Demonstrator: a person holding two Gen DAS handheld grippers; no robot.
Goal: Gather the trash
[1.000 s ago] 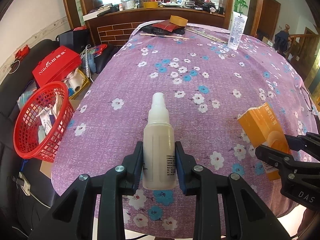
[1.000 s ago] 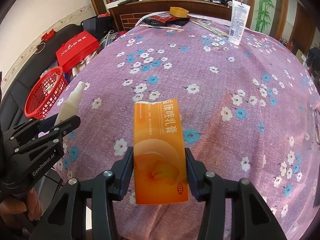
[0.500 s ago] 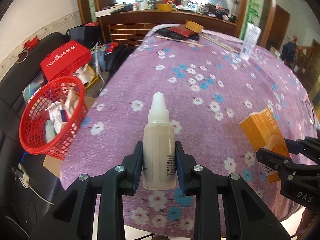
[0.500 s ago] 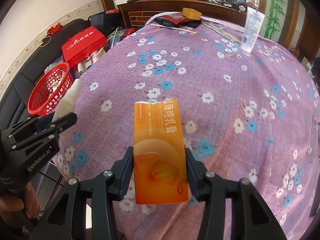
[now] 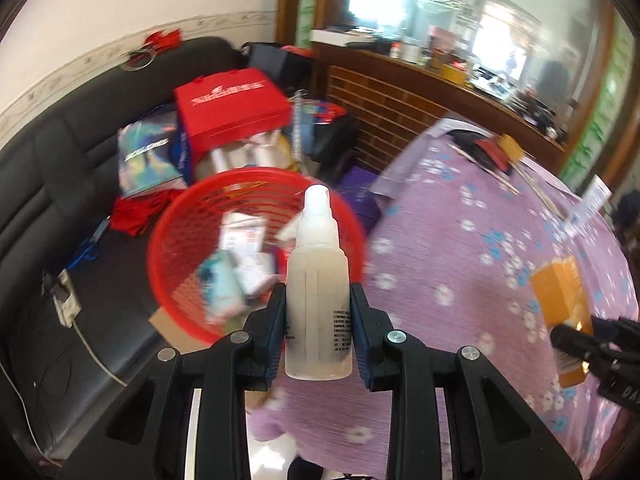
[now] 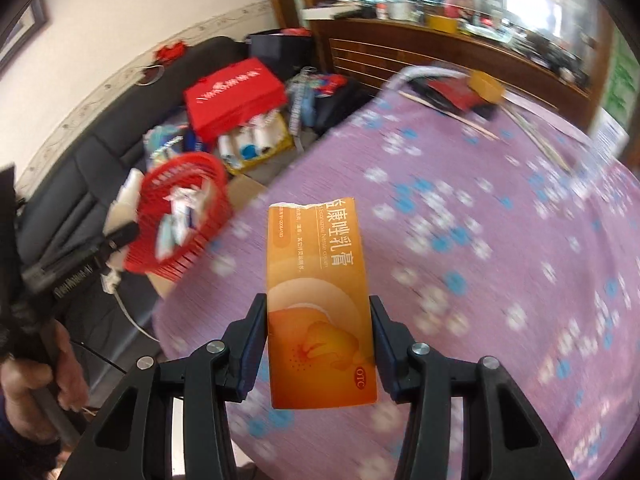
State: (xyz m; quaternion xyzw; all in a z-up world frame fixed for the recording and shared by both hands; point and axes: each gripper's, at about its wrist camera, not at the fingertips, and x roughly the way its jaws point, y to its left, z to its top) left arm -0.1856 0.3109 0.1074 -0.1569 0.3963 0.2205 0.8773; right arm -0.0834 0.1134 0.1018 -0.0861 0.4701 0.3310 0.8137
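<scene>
My left gripper (image 5: 318, 316) is shut on a white spray bottle (image 5: 318, 280), held upright in the air. Right behind the bottle in the left wrist view stands a red mesh basket (image 5: 176, 240) with several bits of trash inside. My right gripper (image 6: 318, 332) is shut on an orange medicine box (image 6: 320, 300), above the purple flowered tablecloth (image 6: 480, 240). That box (image 5: 562, 304) also shows at the right edge of the left wrist view. In the right wrist view the basket (image 6: 180, 220) sits off the table's left edge, with the left gripper (image 6: 120, 236) beside it.
A black sofa (image 5: 60, 184) left of the table carries a red gift bag (image 5: 232, 108) and loose packages. A brick-patterned wooden counter (image 5: 400, 100) stands behind. At the table's far end lie a tape roll (image 6: 486, 84), sticks and a white tube (image 5: 596, 196). A hand (image 6: 36, 380) holds the left gripper's handle.
Both grippers have swung left toward the basket, each keeping its grip. The basket now sits directly behind the spray bottle; the background is motion-blurred.
</scene>
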